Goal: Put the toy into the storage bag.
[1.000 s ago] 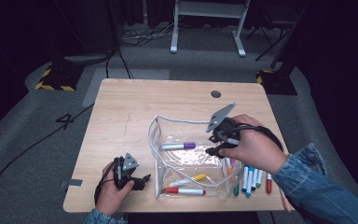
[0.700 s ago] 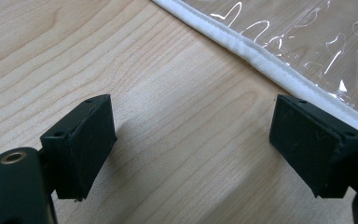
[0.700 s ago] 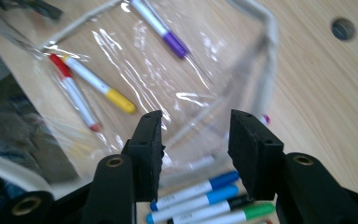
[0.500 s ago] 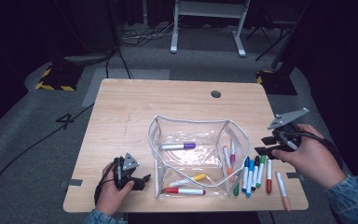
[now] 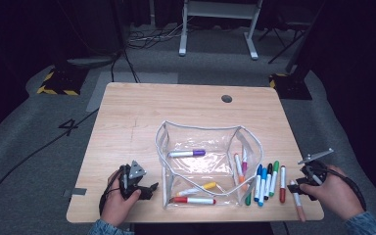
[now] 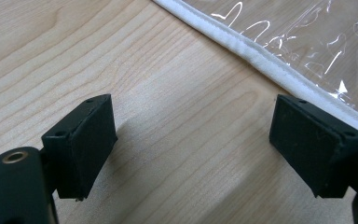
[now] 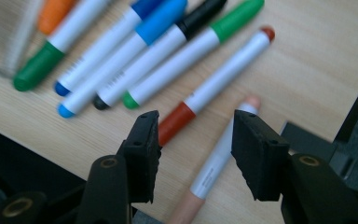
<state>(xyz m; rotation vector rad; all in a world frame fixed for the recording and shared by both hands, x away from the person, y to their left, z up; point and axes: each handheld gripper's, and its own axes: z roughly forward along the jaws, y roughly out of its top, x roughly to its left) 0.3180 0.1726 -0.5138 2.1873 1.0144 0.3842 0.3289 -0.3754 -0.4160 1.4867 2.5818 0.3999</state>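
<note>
Left gripper [image 5: 144, 188]: we kept it resting low on the worktop [image 5: 137, 117] just left of the pouch's near corner, jaws spread with bare wood between them and nothing held. We judged it sat there ready to steady the pouch.

Clear pouch [image 5: 176, 134]: it stood open in the middle of the worktop, its white-piped rim [image 6: 261, 51] running just beyond our left jaws, near but apart from them. Inside lay a purple-capped marker [image 5: 187, 153], a yellow one [image 5: 198, 187] and a red one [image 5: 193, 200], so the packing looked part done.

Loose markers [image 5: 264, 183]: a row lay side by side just right of the pouch, caps in green, blue, black and red, some touching.

Peach marker [image 5: 299, 208]: it lay last in the row, close to the worktop's near right corner.

Right gripper [image 7: 193, 156]: its jaws had just been opening and stood apart above the peach marker [image 7: 214, 163], not yet pressing it; the red-capped marker [image 7: 223, 79] lay just beside.

Room to move: we saw little wood right of the peach marker before the edge, so we judged a straight descent safest; the wide bare wood beyond the pouch stayed free.
</note>
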